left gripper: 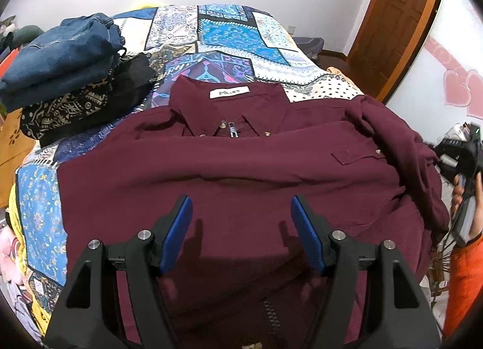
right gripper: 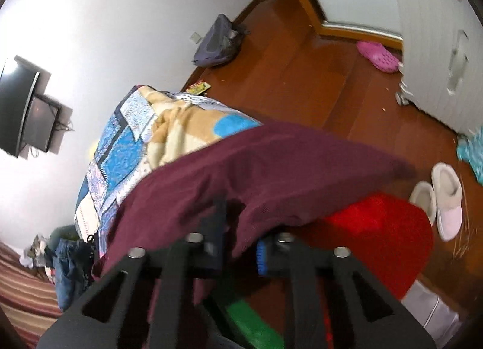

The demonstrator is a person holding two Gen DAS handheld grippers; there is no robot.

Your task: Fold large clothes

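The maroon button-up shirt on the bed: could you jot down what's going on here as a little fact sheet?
garment: maroon button-up shirt, spread collar-up on the patchwork blue quilt
left gripper: open, above the shirt's lower front, holding nothing
right gripper: shut on the shirt's edge, off the bed's side
folded pile: blue denim jeans on black patterned cloth, left of the collar
floor: pink clog, white slippers, red rug

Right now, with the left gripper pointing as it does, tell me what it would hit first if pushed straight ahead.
Most likely the maroon shirt. The left gripper is open, and the shirt's front panel fills the space between and beyond its fingers. Depth is unclear, but nothing else seems to lie in that line before the cloth.
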